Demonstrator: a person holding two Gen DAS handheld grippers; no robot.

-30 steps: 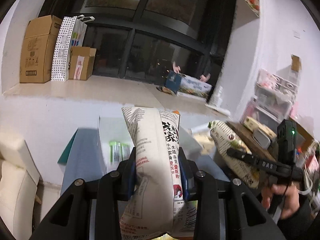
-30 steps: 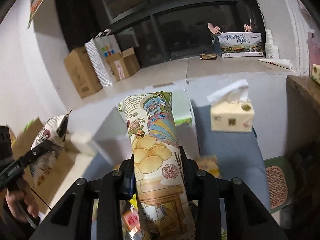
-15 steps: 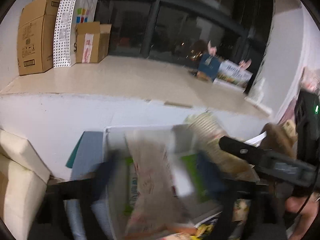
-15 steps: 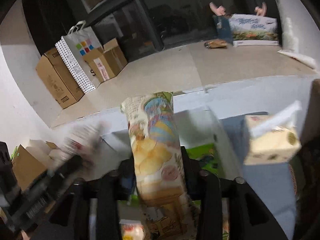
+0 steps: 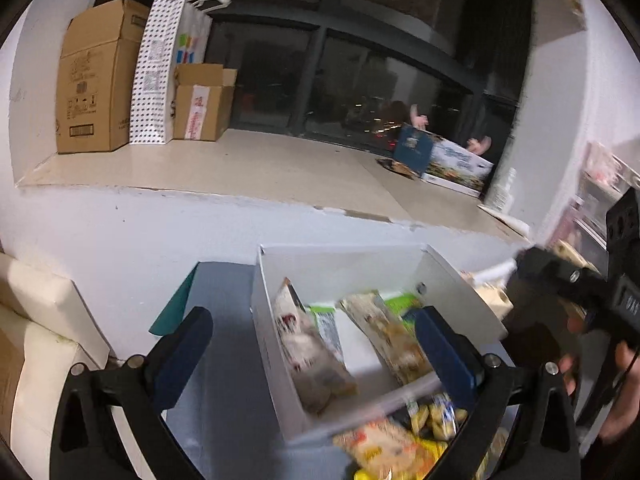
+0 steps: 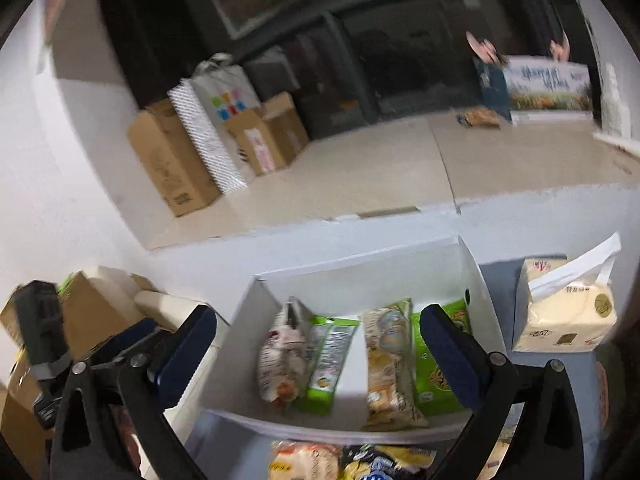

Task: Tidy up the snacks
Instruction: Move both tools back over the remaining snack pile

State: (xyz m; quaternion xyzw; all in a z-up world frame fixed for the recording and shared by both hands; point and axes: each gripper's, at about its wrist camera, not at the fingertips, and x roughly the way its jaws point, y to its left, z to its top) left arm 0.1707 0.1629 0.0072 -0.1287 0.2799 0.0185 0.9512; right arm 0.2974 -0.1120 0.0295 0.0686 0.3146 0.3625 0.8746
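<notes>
Both your left gripper [image 5: 312, 350] and right gripper [image 6: 320, 350] hung spread and empty; loose snack packets [image 6: 304, 460] lay just below, lengthwise, nearer than the white box [image 6: 476, 280].

My left claw [image 5: 312, 344] hangs spread and empty over the white box [image 5: 344, 264], two snack bags [image 5: 316, 352] inside.

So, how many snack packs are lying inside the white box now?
4: a white-red bag at the left, a green pack beside it, a beige chip bag, and a green bag rightmost. More may be hidden beneath.
</notes>
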